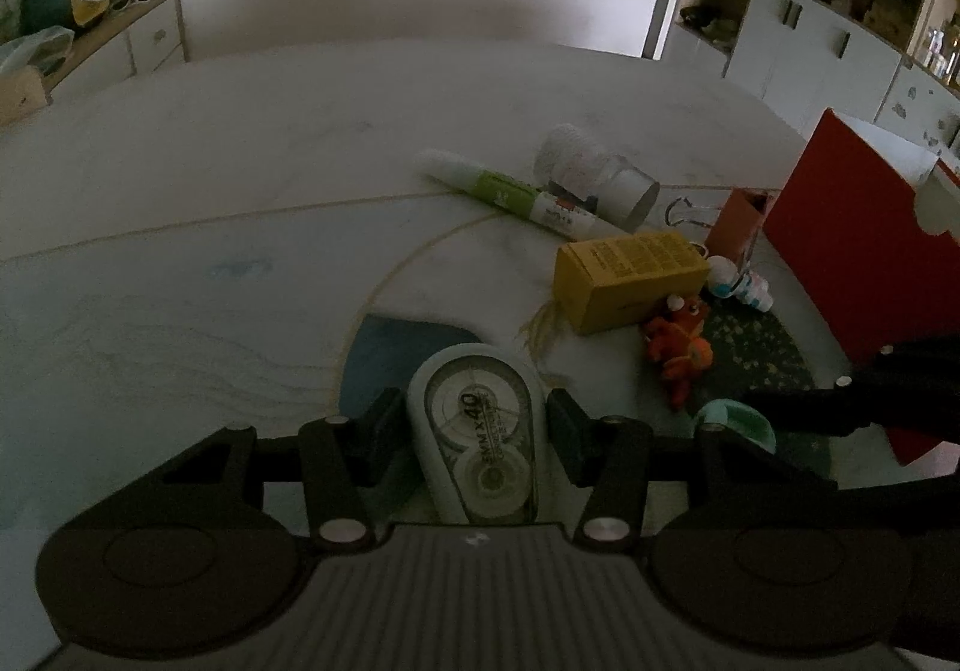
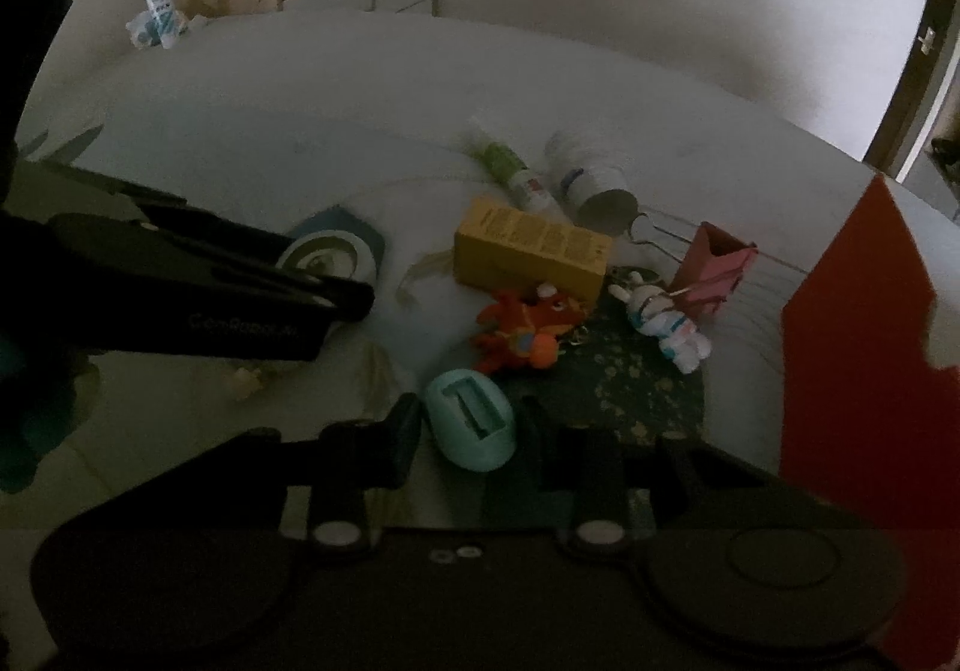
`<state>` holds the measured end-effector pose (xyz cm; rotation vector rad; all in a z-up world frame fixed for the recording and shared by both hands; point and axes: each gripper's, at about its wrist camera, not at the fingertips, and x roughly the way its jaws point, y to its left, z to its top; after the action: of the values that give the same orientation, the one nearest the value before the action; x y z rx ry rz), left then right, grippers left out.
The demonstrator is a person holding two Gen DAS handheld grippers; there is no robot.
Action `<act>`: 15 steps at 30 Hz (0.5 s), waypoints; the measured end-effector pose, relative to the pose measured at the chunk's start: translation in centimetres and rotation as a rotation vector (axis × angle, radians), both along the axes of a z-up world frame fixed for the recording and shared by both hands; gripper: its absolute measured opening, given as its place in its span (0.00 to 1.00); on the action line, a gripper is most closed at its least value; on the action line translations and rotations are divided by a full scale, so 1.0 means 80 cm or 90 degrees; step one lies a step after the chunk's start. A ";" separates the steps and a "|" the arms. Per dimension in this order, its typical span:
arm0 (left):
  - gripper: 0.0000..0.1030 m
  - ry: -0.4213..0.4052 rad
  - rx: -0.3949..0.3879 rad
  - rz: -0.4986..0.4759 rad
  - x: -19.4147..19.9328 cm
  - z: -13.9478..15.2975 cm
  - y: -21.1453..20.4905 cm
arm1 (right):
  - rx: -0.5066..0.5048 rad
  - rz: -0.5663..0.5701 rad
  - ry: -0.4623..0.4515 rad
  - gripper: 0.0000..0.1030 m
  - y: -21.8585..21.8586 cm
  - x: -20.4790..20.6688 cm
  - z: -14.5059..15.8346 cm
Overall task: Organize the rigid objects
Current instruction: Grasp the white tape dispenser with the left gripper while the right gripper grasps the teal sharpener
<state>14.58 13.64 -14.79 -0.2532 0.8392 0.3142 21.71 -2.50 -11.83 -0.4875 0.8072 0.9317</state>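
A white correction tape dispenser (image 1: 480, 467) lies on the pale marble table (image 1: 180, 251), partly over a blue patch. My left gripper (image 1: 477, 419) is shut on it, one pad against each side. In the right wrist view this gripper (image 2: 336, 299) reaches in from the left, with the correction tape (image 2: 327, 257) showing at its tip. A small teal oval piece with a slot (image 2: 471, 425) sits between the fingers of my right gripper (image 2: 471, 422), which is shut on it. The left wrist view shows the teal piece (image 1: 735, 419) at the right gripper's tip.
Beyond the grippers lie a yellow box (image 1: 630, 275), an orange plush toy (image 1: 678, 347), a green-and-white tube (image 1: 510, 194), a clear jar (image 1: 600, 173), a rabbit figure (image 2: 666, 323) and a pink binder clip (image 2: 717, 263). A tall red box (image 1: 852, 263) stands at the right.
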 end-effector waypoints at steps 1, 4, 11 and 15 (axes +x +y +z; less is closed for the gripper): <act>0.50 -0.001 -0.001 0.001 -0.002 0.002 0.000 | 0.002 -0.004 -0.001 0.33 -0.002 -0.001 0.003; 0.50 -0.006 -0.008 0.002 -0.007 0.010 -0.002 | 0.015 -0.011 0.003 0.33 -0.007 -0.003 0.013; 0.50 -0.016 -0.018 -0.004 -0.018 0.037 -0.014 | 0.036 -0.030 0.001 0.33 -0.024 -0.010 0.044; 0.50 -0.027 -0.011 -0.023 -0.021 0.057 -0.028 | 0.051 -0.046 -0.002 0.33 -0.041 -0.013 0.064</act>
<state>12.90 11.41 -10.25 -0.2590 0.8041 0.2668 20.67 -5.79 -6.67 -0.3871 0.7773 0.8920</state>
